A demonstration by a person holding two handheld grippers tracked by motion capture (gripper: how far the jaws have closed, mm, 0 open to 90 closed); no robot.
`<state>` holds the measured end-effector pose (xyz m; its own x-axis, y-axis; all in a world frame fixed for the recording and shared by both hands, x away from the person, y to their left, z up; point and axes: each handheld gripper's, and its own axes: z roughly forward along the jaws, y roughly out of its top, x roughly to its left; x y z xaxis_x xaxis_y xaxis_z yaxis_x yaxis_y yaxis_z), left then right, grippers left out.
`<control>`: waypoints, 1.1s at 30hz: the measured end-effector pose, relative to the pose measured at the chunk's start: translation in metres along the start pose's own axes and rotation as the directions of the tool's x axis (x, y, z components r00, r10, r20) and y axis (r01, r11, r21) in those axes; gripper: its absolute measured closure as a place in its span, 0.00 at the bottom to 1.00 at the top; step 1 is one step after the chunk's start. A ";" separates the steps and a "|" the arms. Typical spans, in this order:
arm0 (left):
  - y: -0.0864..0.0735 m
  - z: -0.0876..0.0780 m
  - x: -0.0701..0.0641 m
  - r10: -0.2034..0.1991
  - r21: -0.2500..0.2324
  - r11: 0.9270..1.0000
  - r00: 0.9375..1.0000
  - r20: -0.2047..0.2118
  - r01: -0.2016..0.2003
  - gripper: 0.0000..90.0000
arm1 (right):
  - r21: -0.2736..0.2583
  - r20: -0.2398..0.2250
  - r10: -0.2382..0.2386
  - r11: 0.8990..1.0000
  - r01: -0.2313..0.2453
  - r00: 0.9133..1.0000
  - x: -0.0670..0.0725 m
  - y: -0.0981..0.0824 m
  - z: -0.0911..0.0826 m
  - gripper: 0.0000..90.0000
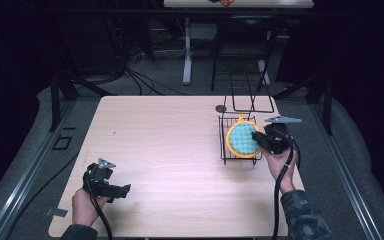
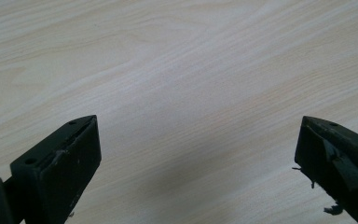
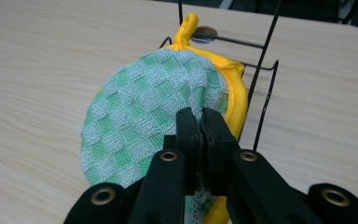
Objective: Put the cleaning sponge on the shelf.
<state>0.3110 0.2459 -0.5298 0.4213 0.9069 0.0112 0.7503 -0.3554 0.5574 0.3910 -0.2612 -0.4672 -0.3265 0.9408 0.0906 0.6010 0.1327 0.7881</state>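
A round pot holder [image 1: 242, 138] with a green-and-white check face, yellow rim and yellow loop hangs over a black wire rack [image 1: 237, 156] at the table's right side. My right gripper [image 1: 256, 136] is shut on its right edge. In the right gripper view the jaws [image 3: 200, 122] pinch the checked cloth [image 3: 140, 116] tight, with the yellow loop [image 3: 186, 29] pointing away. My left gripper [image 1: 122, 190] rests low near the table's front left, pointing right. Its jaws [image 2: 198, 154] stand wide open over bare wood, holding nothing.
The light wooden table [image 1: 170, 165] has a dark round hole [image 1: 221, 108] behind the rack. The rack's tall wire frame [image 1: 252, 97] rises at the far edge. Beyond the table are table legs and cables on a dark floor.
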 end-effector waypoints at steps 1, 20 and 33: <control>0.000 0.000 0.000 -0.004 -0.001 1.000 1.000 0.001 0.004 0.00 | 0.008 -0.001 0.014 1.000 -0.014 1.000 0.000 -0.002 0.003 0.97; 0.001 0.001 -0.002 0.010 0.008 1.000 1.000 0.002 -0.010 0.00 | 0.026 0.020 0.065 0.997 -0.066 0.998 -0.007 -0.004 0.032 0.97; 0.001 0.002 -0.003 0.011 0.007 1.000 1.000 0.004 -0.011 0.01 | 0.066 0.032 0.072 0.995 -0.074 0.997 -0.012 -0.008 0.054 0.97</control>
<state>0.3111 0.2424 -0.5310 0.4315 0.9020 0.0135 0.7492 -0.3667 0.5516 0.4296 -0.2570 -0.5070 -0.2590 0.9574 0.1275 0.6700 0.0830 0.7377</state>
